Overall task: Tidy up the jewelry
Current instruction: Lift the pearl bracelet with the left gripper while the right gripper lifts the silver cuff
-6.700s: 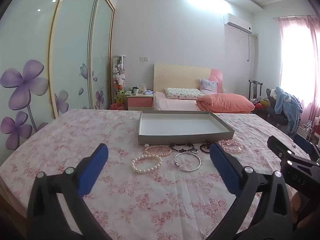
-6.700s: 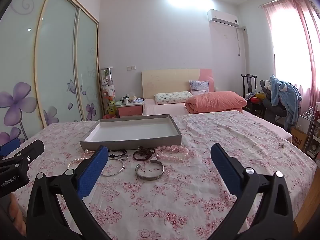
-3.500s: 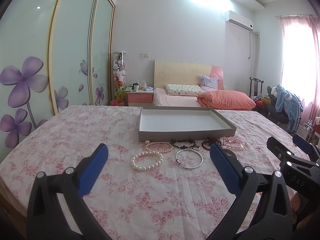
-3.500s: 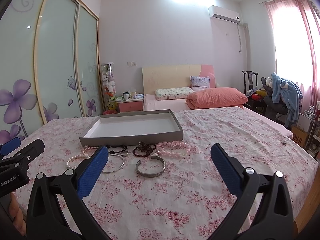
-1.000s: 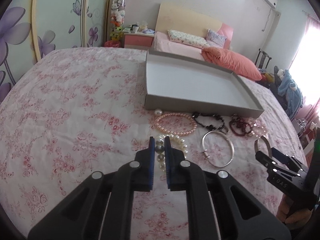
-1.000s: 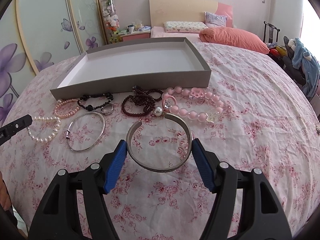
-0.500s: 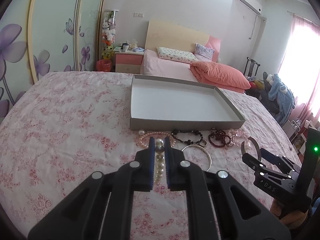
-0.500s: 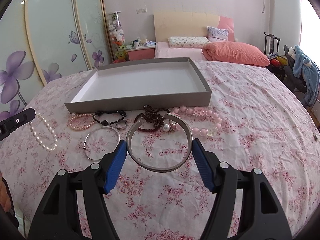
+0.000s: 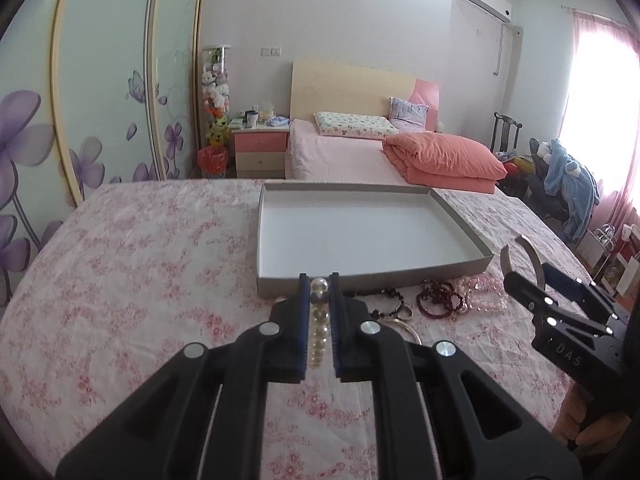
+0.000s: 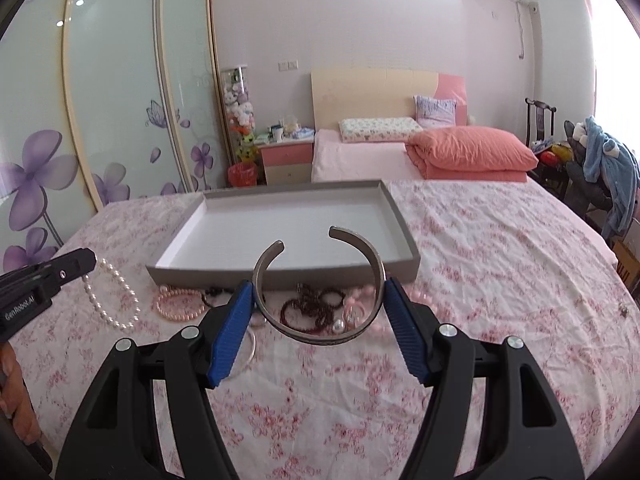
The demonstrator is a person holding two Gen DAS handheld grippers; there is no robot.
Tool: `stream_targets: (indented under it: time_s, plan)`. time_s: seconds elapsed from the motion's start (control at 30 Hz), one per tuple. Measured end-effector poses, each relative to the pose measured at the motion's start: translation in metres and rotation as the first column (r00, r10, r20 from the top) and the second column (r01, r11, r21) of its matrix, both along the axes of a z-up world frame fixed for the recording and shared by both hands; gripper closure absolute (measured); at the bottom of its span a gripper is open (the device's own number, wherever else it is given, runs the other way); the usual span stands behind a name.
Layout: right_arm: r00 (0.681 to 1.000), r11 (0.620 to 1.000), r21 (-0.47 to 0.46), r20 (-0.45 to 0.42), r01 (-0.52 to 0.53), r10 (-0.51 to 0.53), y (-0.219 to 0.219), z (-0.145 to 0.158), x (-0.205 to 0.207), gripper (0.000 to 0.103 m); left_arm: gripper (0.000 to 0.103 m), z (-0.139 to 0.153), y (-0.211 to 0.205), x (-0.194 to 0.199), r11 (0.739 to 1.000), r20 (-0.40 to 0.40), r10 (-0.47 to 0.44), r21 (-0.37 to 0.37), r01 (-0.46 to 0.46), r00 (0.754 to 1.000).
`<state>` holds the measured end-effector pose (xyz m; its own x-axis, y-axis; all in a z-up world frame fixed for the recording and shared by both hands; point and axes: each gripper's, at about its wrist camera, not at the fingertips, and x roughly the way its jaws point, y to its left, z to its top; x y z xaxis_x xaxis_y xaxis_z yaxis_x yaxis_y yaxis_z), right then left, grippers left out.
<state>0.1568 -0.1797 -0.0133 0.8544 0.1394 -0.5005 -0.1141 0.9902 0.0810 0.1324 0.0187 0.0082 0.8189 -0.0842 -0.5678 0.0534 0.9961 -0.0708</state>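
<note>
my left tongs [image 9: 319, 280] are pressed together on the white pearl bracelet [image 9: 319, 320], pinching its beads between the blue pads while they point forward and somewhat downward over the flowered desk [image 9: 132, 280]; in the right wrist view the rest of that strand [image 10: 110, 300] hangs in a loop below the tips, off the cloth. my right tongs [image 10: 318, 292] are spread fairly wide and clamp the open silver cuff [image 10: 320, 280] across its sides, its gap turned away from me toward the grey tray [image 10: 280, 274], and the cuff is held up in the air, tilted a little. they too point forward and down toward the tray's near wall. on the cloth just in front of the tray lie the pink pearl bracelet [image 10: 180, 306], a black bead bracelet [image 9: 386, 300], a dark red bead bracelet [image 10: 316, 312], a pale pink bead bracelet [image 9: 484, 294] and a thin silver bangle [image 9: 404, 326]. part of a hand [image 10: 16, 396] shows at the lower left edge behind my left tongs.
</note>
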Motion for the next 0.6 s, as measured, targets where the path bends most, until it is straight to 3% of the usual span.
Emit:
stream_targets:
  time_s: [0.2,0.43,0.6]
  plan:
    - [0.997,1.000,0.003,0.069,0.019,-0.020,-0.004,0.015,0.021,0.036,0.093,0.012,-0.018,0.019,0.998,0.053,-0.013,0.063,0.010,0.999]
    - [0.991,0.999,-0.016,0.128,0.033,-0.031,-0.005,0.025,0.054,0.036,0.093,0.013,-0.024,0.063,0.998,0.059,-0.006,0.062,0.002,0.998]
    - [0.993,0.999,-0.025,0.117,0.037,-0.034,0.000,0.018,0.082,0.036,0.093,0.005,-0.024,0.098,0.998,0.039,0.009,0.058,-0.012,0.999]
